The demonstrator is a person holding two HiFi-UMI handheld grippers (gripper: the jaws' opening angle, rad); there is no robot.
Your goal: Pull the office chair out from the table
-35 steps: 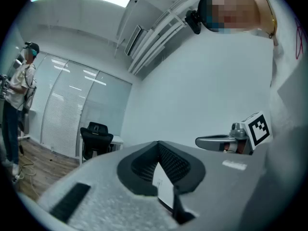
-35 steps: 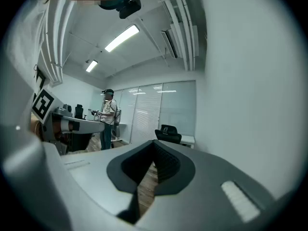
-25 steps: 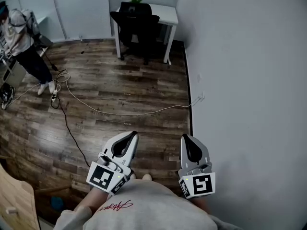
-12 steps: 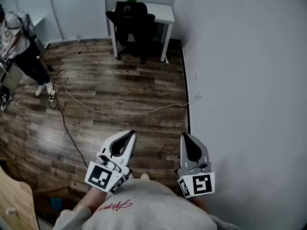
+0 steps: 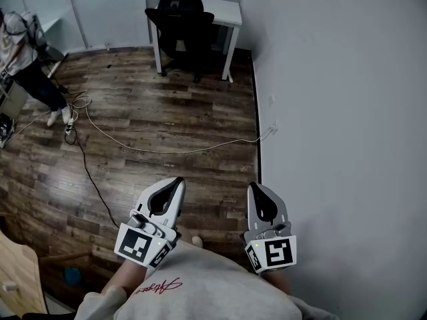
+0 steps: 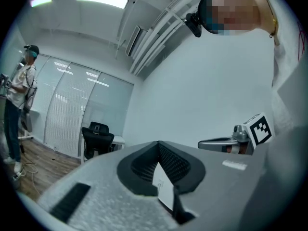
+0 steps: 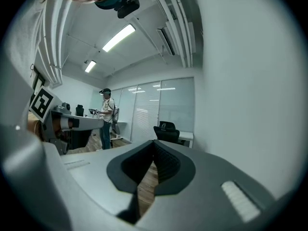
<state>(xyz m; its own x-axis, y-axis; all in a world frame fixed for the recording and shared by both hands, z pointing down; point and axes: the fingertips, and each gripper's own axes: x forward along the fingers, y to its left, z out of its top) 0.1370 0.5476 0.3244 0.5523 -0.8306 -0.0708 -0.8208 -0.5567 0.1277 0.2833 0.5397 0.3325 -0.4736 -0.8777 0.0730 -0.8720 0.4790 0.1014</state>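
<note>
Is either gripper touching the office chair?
No, the office chair stands by the table across the room, far from the left gripper and right gripper.

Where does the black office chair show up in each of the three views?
Head view: black office chair top centre, at the far wall.
Left gripper view: chair small, left of centre.
Right gripper view: chair small, just right of centre.
Shared landmark: the white table beside the chair.

Wood-plank floor (image 5: 167,112): a white cable (image 5: 167,151) runs across it from a wall socket (image 5: 273,127) on the right-hand white wall (image 5: 333,112) to a coil by the left edge. A black cable (image 5: 93,179) trails from there toward the near edge. A person (image 5: 23,52) stands at far left.
</note>
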